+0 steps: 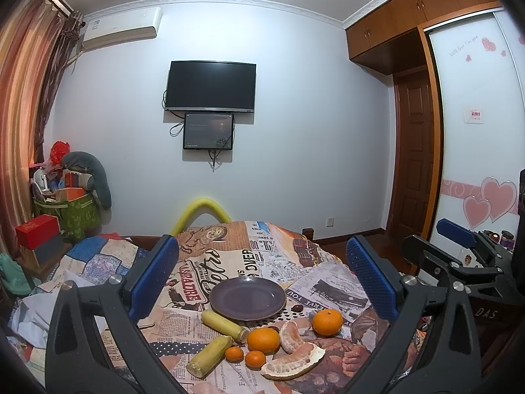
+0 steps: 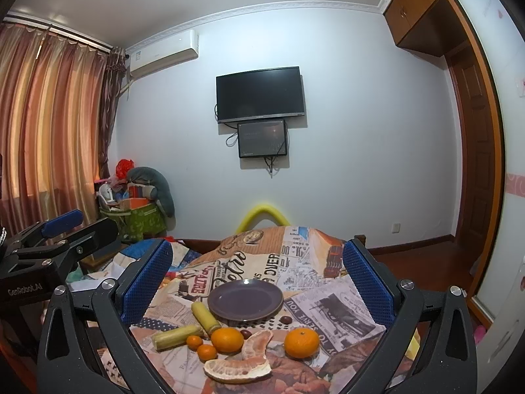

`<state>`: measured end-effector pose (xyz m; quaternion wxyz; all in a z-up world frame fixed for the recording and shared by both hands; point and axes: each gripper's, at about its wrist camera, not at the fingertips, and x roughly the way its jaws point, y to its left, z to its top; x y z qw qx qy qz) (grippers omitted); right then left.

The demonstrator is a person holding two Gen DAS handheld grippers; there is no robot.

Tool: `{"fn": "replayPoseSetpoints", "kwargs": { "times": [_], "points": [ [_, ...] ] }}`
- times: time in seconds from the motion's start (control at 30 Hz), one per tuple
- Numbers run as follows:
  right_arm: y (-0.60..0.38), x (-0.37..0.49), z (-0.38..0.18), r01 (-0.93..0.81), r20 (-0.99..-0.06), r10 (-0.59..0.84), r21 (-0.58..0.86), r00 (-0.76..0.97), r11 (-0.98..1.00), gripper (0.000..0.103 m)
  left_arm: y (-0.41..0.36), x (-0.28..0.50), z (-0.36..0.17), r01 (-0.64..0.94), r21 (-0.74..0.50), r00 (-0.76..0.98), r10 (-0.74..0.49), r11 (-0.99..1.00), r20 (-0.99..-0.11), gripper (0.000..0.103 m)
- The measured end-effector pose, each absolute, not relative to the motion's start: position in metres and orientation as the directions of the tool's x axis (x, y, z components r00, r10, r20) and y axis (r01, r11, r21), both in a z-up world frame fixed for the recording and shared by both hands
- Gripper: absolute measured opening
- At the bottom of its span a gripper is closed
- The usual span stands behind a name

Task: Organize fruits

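Note:
A dark purple plate (image 1: 247, 298) (image 2: 245, 299) lies empty on a newspaper-print cloth (image 1: 229, 259). In front of it lie two yellow sugarcane pieces (image 1: 223, 323) (image 1: 210, 355), two large oranges (image 1: 263, 339) (image 1: 327, 321), two small tangerines (image 1: 234, 353) (image 1: 255, 359), two peeled pomelo segments (image 1: 291, 336) (image 1: 293, 362) and small dark dates (image 1: 297, 308). My left gripper (image 1: 262, 275) is open and empty above the fruit. My right gripper (image 2: 257, 279) is open and empty, also above it; it shows at the right of the left wrist view (image 1: 456, 233).
The cloth covers a raised surface with a patchwork quilt (image 1: 95, 259) to the left. A red box (image 1: 37, 236) and a green bin of clutter (image 1: 78, 210) stand at the left wall. A yellow foam tube (image 1: 203, 210) arches behind. Wardrobe (image 1: 475, 131) at right.

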<state>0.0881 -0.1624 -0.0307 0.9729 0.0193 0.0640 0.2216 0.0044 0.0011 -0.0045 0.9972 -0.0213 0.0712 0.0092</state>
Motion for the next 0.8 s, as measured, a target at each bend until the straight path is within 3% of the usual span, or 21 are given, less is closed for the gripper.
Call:
{"fn": "replayPoseSetpoints", "kwargs": {
  "times": [0.8],
  "points": [
    [-0.1612,0.0872,-0.0324,-0.431,-0.118,0.436,0.067,0.892,0.900,0.103,0.0021,0.0049,-0.0059,-0.028,-0.041,0.989,0.022,0.999,-0.144,0.103]
  ]
}}
